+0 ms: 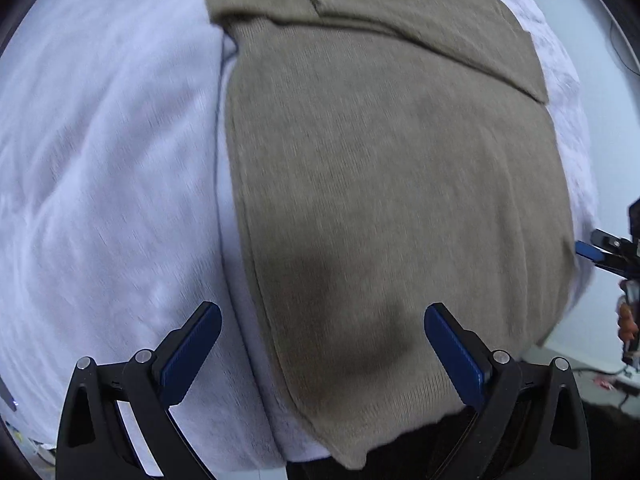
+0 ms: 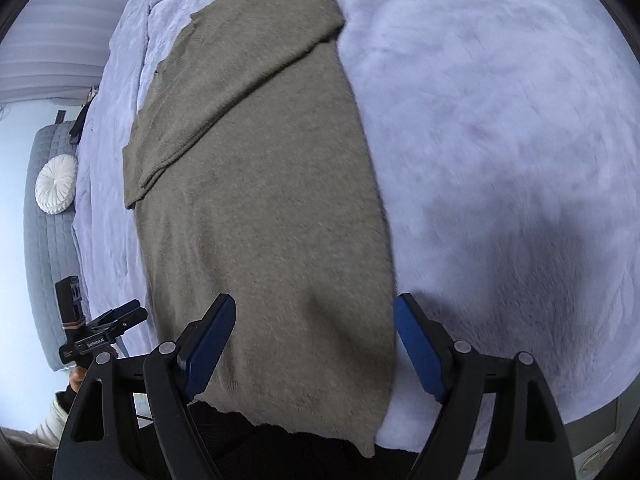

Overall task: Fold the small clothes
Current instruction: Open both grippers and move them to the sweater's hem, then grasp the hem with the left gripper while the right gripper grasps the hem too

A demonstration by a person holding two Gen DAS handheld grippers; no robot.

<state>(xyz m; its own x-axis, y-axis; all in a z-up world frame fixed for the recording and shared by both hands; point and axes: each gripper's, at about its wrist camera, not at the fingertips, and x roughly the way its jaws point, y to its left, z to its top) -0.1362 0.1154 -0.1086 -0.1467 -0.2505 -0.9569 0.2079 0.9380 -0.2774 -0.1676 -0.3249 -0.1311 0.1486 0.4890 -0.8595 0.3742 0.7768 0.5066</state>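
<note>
A taupe knit garment (image 1: 392,200) lies lengthwise on a fluffy white blanket (image 1: 104,184), with a sleeve folded across its upper part (image 2: 240,76). Its ragged hem (image 2: 304,420) reaches the bed's near edge. My left gripper (image 1: 322,312) hovers open over the hem end, the garment's left edge running between its blue pads. My right gripper (image 2: 316,304) is open too, just above the cloth, with the garment's right edge between its fingers. Neither gripper presses on fabric. Each gripper shows at the rim of the other's view: right gripper (image 1: 600,252), left gripper (image 2: 116,320).
White blanket (image 2: 500,140) spreads wide on both sides of the garment. A round white cushion (image 2: 56,184) leans on a grey quilted panel (image 2: 44,264) beyond the bed's far side. Cables (image 1: 616,384) lie on the floor by the bed's corner.
</note>
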